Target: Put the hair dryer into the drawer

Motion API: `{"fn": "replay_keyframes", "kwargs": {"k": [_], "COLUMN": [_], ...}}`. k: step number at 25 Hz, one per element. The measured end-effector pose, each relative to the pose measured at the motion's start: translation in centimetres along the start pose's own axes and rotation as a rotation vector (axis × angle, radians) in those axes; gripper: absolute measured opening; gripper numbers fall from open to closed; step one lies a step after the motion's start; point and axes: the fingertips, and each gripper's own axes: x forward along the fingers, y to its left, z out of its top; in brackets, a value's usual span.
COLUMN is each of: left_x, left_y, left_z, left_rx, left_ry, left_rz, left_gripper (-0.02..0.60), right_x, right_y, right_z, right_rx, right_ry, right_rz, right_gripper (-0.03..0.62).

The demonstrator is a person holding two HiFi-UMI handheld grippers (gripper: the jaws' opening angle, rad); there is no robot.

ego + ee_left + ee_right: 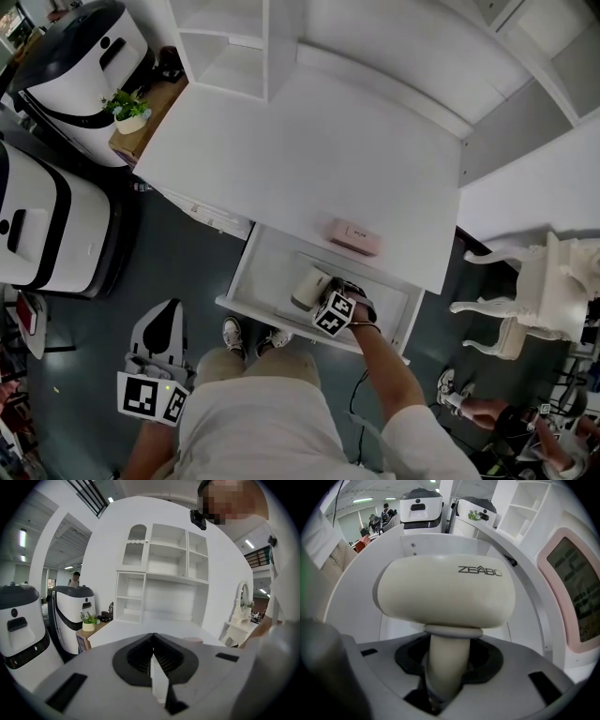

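A cream hair dryer (309, 287) hangs inside the open white drawer (251, 266) under the white desktop. My right gripper (330, 302) points steeply down into the drawer and is shut on the dryer's handle. In the right gripper view the hair dryer's barrel (445, 592) fills the middle, and its handle (446, 667) stands clamped between the jaws of the right gripper (446, 679). Low at the left, beside my leg, the left gripper (157, 349) holds nothing. The left gripper (153, 660) shows its jaws pressed together with nothing between them.
A pink digital clock (354, 236) lies on the desktop (309, 169) just above the drawer. White shelves (234, 47) rise at the back. A potted plant (128, 110) sits on a side stand at the left, next to two white machines (80, 56). A white chair (530, 291) stands at the right.
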Motion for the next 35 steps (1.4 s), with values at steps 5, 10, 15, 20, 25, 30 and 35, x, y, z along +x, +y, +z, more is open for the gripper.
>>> {"fn": "replay_keyframes", "kwargs": {"k": [5,10,15,20,25,30,35], "left_x": [0.0,-0.3,-0.4,-0.7,-0.9,-1.0,-0.7], "left_y": [0.2,0.5,0.2,0.1,0.0,-0.2,-0.5], "left_z": [-0.1,0.0,0.1,0.2,0.2,-0.1,-0.4], "left_rx": [-0.008,-0.017,-0.017,-0.019,-0.023,-0.028,-0.044], "left_ry": [-0.003,-0.011,-0.021,-0.028,-0.030,-0.026,-0.024], "left_rz": [0.004,0.012,0.011,0.012,0.013,0.009,-0.004], "left_gripper": [0.015,0.015,0.015,0.015,0.015,0.015,0.015], "right_x": [0.3,0.2,0.4,0.4,0.2,0.1,0.1], "right_y": [-0.2,0.3,0.4,0.3,0.3,0.4,0.6], "right_z": [0.2,-0.3,-0.3,-0.3,-0.4,-0.9,-1.0], "right_rx": [-0.019,-0.021,-0.029,-0.045,-0.006,0.005,-0.010], "right_ry": [0.052,0.117,0.145,0.154,0.162,0.177,0.188], "right_rz": [0.061,0.121,0.123,0.112,0.121,0.128,0.104], "right_gripper": [0.175,0.175,0.178,0.178,0.178,0.183,0.184]}}
